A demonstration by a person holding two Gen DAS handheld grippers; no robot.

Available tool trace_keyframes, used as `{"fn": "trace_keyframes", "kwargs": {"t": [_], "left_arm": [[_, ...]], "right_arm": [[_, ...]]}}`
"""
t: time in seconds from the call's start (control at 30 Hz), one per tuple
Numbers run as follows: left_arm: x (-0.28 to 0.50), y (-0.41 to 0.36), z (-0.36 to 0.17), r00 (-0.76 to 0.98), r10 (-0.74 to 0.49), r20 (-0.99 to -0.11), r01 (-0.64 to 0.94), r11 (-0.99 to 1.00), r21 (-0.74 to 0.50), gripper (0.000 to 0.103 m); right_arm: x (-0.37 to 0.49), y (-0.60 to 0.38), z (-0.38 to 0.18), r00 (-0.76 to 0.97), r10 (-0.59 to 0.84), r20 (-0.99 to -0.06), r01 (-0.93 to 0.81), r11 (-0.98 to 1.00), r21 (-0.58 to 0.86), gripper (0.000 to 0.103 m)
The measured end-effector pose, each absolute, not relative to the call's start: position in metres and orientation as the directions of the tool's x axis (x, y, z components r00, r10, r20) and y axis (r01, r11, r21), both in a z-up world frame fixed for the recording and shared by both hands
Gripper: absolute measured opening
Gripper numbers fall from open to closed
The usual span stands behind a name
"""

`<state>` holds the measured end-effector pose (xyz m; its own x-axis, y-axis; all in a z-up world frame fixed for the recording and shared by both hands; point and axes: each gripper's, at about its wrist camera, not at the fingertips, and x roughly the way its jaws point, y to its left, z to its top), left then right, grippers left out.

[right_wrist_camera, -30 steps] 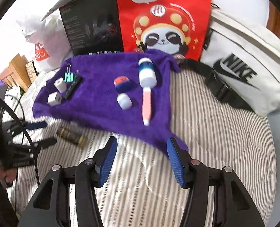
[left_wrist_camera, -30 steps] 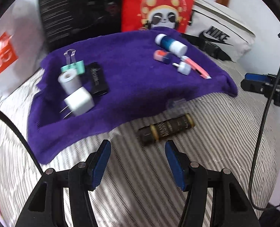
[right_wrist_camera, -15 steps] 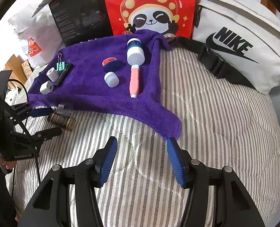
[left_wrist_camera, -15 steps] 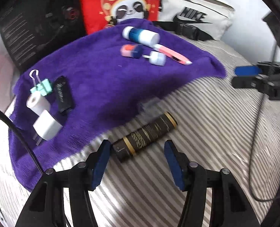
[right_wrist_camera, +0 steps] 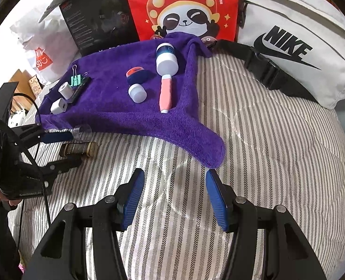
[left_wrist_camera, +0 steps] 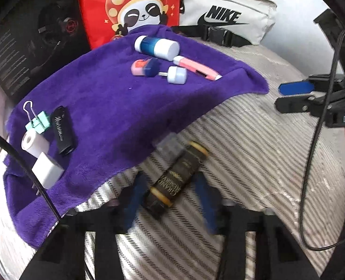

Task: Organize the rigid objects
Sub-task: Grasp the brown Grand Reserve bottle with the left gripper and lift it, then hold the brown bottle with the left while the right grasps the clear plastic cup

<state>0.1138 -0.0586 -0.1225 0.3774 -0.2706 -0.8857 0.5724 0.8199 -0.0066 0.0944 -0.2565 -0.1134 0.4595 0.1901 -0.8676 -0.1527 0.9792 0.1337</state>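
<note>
A striped bed carries a purple towel strewn with small items. The left hand-held gripper, fingers spread and blurred, straddles a dark gold-banded tube lying on the bed just beside the towel's near edge. The right hand-held gripper hovers released, grasping nothing.

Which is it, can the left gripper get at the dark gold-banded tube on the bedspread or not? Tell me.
Probably yes. The left gripper is open with the dark tube lying between its fingers on the striped bedspread, nothing blocking. A clear cap lies beside it.
</note>
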Motion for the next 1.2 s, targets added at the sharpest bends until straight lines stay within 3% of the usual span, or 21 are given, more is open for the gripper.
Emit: {"fn": "trace_keyframes", "kwargs": {"t": [0.03, 0.2, 0.33, 0.43, 0.53, 0.6, 0.63, 0.9, 1.2], "left_arm": [[0.111, -0.059, -0.122, 0.369, -0.277, -0.887, 0.576, 0.817, -0.016, 0.026], [0.096, -0.059, -0.121, 0.360, -0.284, -0.889, 0.563, 0.826, -0.036, 0.025], [0.104, -0.063, -0.122, 0.351, -0.282, -0.893, 0.548, 0.835, -0.048, 0.026], [0.110, -0.073, -0.123, 0.347, -0.263, -0.901, 0.553, 0.833, -0.030, 0.034], [0.112, -0.081, -0.124, 0.359, -0.232, -0.904, 0.533, 0.846, -0.005, 0.035], [0.112, -0.080, -0.123, 0.366, -0.227, -0.903, 0.510, 0.860, -0.010, 0.024], [0.112, -0.078, -0.123, 0.364, -0.230, -0.902, 0.500, 0.866, -0.019, 0.024], [0.080, -0.034, -0.115, 0.375, -0.244, -0.895, 0.410, 0.909, -0.076, 0.023], [0.055, 0.029, -0.120, 0.413, -0.114, -0.904, 0.252, 0.968, -0.007, 0.023]], "right_arm": [[0.094, -0.257, -0.114, 0.460, 0.192, -0.867, -0.153, 0.979, 0.136, 0.054], [0.093, -0.259, -0.115, 0.458, 0.202, -0.866, -0.154, 0.977, 0.146, 0.054], [0.094, -0.261, -0.116, 0.457, 0.208, -0.865, -0.150, 0.976, 0.156, 0.054], [0.093, -0.261, -0.116, 0.456, 0.212, -0.864, -0.149, 0.976, 0.160, 0.054], [0.092, -0.260, -0.116, 0.454, 0.219, -0.864, -0.150, 0.974, 0.168, 0.054], [0.092, -0.258, -0.117, 0.450, 0.223, -0.864, -0.153, 0.973, 0.171, 0.054], [0.091, -0.255, -0.117, 0.448, 0.227, -0.865, -0.158, 0.972, 0.174, 0.054], [0.085, -0.224, -0.110, 0.455, 0.271, -0.848, -0.230, 0.956, 0.182, 0.054], [0.085, -0.160, -0.115, 0.441, 0.337, -0.832, -0.354, 0.917, 0.185, 0.054]]}}
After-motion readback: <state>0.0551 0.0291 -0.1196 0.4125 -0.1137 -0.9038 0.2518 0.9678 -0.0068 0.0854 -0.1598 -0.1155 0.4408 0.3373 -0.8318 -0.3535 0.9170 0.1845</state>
